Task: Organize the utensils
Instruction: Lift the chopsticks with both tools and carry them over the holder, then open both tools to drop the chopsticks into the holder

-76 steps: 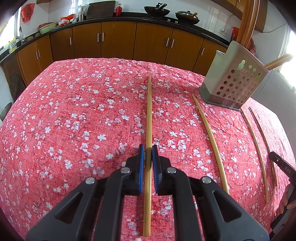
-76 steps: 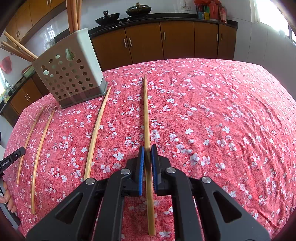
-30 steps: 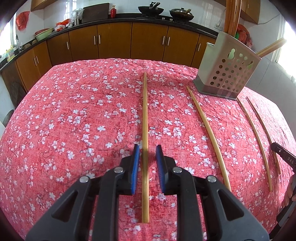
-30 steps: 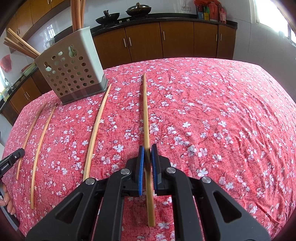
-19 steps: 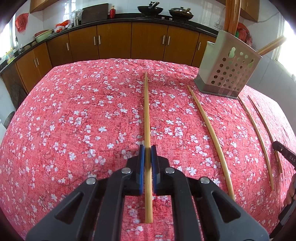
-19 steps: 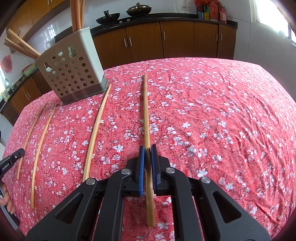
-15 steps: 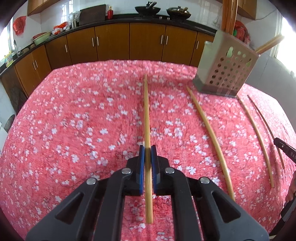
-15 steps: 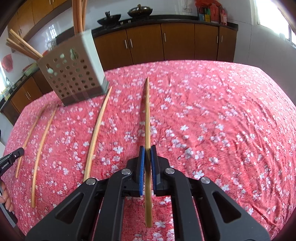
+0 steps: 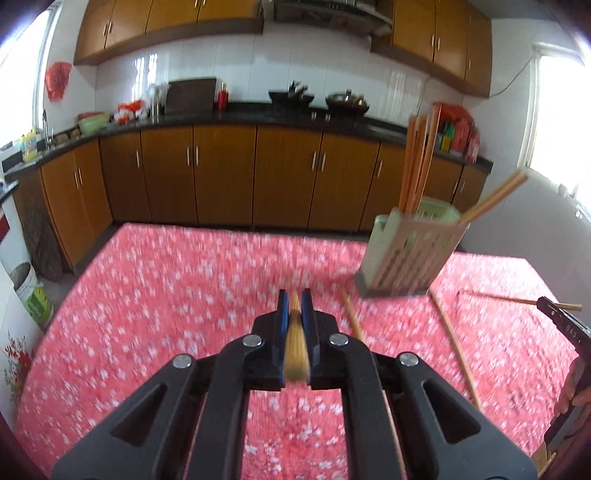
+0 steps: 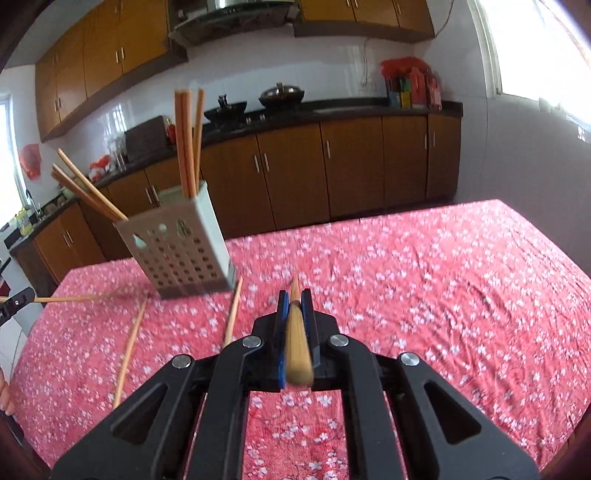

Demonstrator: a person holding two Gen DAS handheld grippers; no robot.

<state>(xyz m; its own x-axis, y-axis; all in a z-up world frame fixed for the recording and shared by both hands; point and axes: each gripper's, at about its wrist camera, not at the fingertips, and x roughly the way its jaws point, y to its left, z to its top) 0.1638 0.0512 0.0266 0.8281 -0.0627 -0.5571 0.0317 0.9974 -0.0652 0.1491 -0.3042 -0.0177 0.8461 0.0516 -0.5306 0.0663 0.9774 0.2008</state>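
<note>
Brown wooden base cabinets (image 9: pixel 221 173) under a black countertop (image 9: pixel 258 114) line white-tiled walls (image 9: pixel 240 59), with matching upper cabinets (image 9: pixel 166 22) and a range hood (image 10: pixel 229 14) (two woks (image 10: pixel 280 94) below it), while bright windows (image 10: pixel 535 48) light the room.

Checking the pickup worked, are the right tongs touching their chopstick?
Touching. In the right wrist view, the right tongs are shut on the chopstick, blue pads pressed against both its sides.

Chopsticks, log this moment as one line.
left gripper: shut on chopstick | right gripper: shut on chopstick | both lifted | holder unreached
</note>
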